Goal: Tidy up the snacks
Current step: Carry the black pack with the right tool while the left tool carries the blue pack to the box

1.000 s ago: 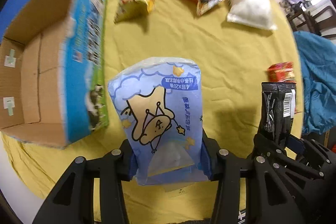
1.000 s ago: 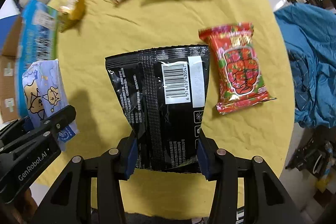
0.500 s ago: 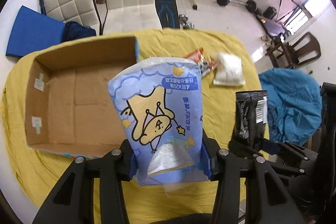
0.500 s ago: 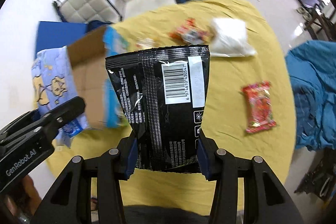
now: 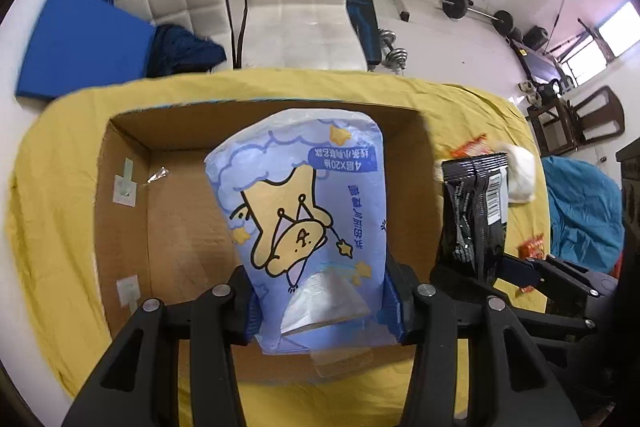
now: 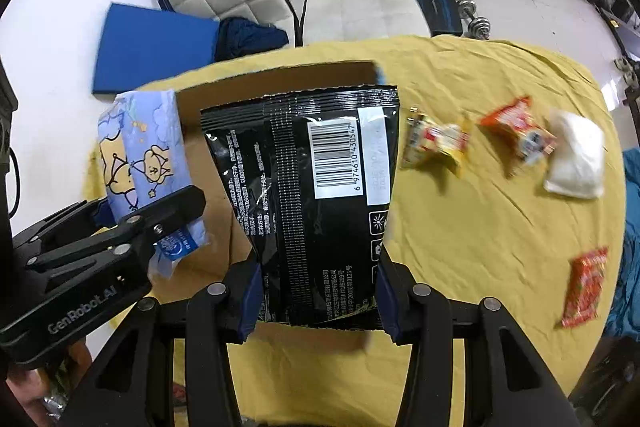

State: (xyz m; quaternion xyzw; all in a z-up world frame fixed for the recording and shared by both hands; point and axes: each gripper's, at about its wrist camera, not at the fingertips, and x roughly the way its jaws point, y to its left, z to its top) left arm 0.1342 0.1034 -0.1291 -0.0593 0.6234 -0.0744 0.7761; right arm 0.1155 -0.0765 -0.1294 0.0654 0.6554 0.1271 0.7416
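Both packets are being carried to the cardboard box (image 5: 128,227), so the placing step is in hand. The left gripper (image 5: 320,299), its jaws closed on the blue cartoon pack (image 5: 304,211), is holding it at frame centre over the open box. The right gripper (image 6: 316,301), jaws clamped on the glossy black crinkled bag (image 6: 304,187), is holding it at mid-frame, overlapping the box's right edge. Next, each likely needs lowering inside before the jaws part. Four soft pouches are lying at the right on the wrinkled yellow cloth (image 6: 480,227) covering the worktop.
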